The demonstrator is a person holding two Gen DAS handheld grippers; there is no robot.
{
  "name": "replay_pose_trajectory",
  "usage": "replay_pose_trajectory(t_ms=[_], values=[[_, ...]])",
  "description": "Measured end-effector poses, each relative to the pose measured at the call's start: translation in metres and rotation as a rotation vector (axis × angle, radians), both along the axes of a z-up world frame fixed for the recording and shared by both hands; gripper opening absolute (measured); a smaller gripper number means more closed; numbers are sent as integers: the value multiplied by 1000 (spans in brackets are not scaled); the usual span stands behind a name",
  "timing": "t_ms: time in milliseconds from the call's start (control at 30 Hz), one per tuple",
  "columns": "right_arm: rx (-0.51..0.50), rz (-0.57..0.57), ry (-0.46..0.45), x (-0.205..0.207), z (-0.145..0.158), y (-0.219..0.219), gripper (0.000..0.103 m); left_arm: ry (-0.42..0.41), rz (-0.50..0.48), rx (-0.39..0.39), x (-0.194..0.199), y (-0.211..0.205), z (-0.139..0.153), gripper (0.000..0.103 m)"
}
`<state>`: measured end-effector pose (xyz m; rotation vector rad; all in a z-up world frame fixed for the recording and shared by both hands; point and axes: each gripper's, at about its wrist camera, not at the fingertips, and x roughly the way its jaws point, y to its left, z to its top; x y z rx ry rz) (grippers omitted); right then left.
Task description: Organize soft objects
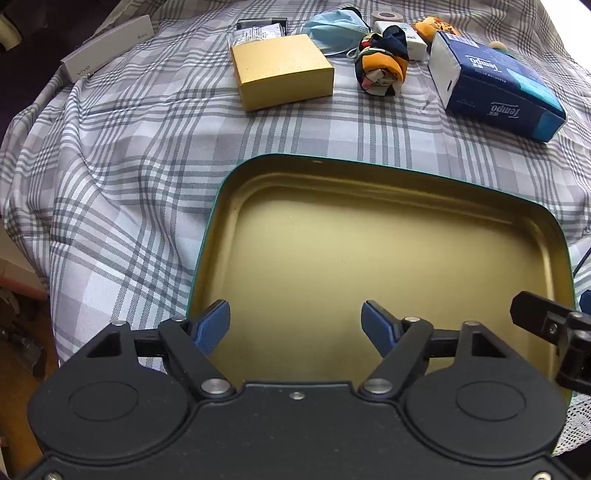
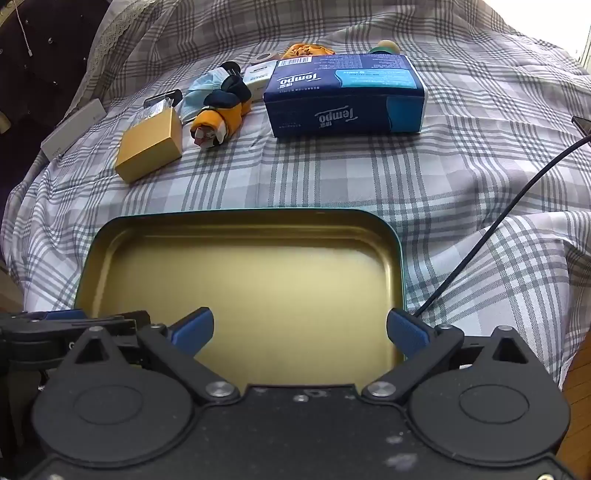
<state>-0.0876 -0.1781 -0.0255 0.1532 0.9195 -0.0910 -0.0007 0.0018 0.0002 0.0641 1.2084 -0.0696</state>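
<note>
An empty teal-rimmed tin tray with a gold inside (image 1: pixel 280 236) (image 2: pixel 177 236) lies on the plaid cloth right in front of both grippers. My left gripper (image 1: pixel 295 325) is open and empty over the tray's near edge. My right gripper (image 2: pixel 300 330) is open and empty over the tray's near right part. Beyond the tray lie a rolled orange and navy cloth (image 1: pixel 382 64) (image 2: pixel 221 114), a blue face mask (image 1: pixel 334 29) (image 2: pixel 201 90), a blue Tempo tissue pack (image 1: pixel 495 85) (image 2: pixel 347 94) and an orange plush item (image 1: pixel 436 27) (image 2: pixel 306 50), partly hidden behind the pack.
A gold box (image 1: pixel 280 75) (image 2: pixel 149 149) sits left of the rolled cloth. A white vivo box (image 1: pixel 107 48) (image 2: pixel 70 127) lies at the far left edge. A small white box (image 1: pixel 399 35), a tape roll (image 1: pixel 384 16) and a black cable (image 2: pixel 491 225) are also here.
</note>
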Motion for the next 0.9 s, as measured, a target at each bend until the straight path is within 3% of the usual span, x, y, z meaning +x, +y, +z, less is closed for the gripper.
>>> replay_pose_trajectory(t_ms=[900], values=[[12, 2, 52, 11, -13, 1, 100, 20, -7, 27, 4, -1, -9, 73]])
